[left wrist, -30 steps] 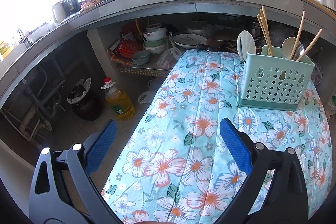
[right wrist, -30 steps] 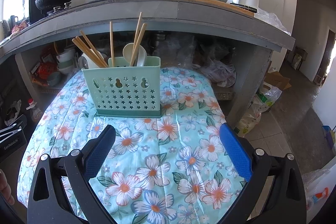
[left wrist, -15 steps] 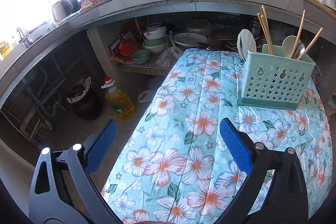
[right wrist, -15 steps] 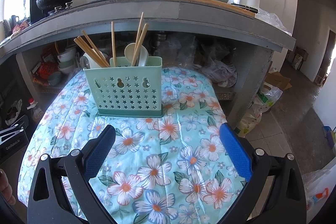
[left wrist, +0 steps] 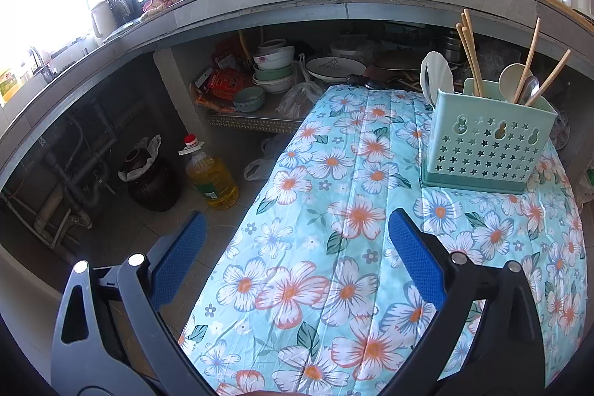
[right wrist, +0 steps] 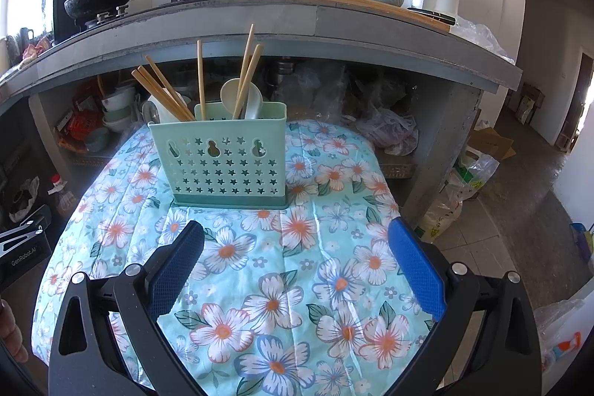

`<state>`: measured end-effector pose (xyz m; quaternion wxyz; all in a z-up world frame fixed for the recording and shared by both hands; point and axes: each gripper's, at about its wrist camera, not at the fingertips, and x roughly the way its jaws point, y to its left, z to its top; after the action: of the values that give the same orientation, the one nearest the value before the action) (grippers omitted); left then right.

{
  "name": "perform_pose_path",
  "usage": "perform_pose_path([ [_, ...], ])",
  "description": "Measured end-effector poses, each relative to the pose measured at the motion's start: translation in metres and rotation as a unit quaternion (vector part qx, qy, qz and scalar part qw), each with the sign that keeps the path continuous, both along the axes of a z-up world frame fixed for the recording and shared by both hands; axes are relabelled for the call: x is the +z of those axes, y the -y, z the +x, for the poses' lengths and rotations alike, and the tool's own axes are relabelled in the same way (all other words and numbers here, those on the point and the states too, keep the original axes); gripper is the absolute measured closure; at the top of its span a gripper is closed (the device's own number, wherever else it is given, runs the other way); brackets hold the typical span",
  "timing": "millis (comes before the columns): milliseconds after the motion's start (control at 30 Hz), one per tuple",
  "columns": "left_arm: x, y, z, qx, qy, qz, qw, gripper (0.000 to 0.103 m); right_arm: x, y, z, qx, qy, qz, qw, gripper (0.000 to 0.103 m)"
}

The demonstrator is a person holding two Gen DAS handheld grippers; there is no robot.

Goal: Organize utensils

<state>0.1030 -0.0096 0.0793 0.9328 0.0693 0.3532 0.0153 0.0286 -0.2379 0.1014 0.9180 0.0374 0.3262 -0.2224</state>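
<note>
The caddy stands upright at the table's far end, straight ahead of the right gripper, which seems nearer; the left gripper sees it far right. Both gape, empty.

One utensil holder, seven chopsticks, three spoons, two hand-held grippers.

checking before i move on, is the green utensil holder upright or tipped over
Upright. The green utensil holder stands flat on its base on the floral tablecloth, with chopsticks and spoons sticking out of its top.
</note>
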Motion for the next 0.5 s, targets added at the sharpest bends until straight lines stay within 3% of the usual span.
perform_pose_path([
  [500, 0.0, 0.0006, 0.0007, -0.002, 0.0, 0.001, 1.0, 0.008, 0.0028, -0.0002, -0.0005, 0.001, 0.001, 0.0, 1.0, 0.007],
])
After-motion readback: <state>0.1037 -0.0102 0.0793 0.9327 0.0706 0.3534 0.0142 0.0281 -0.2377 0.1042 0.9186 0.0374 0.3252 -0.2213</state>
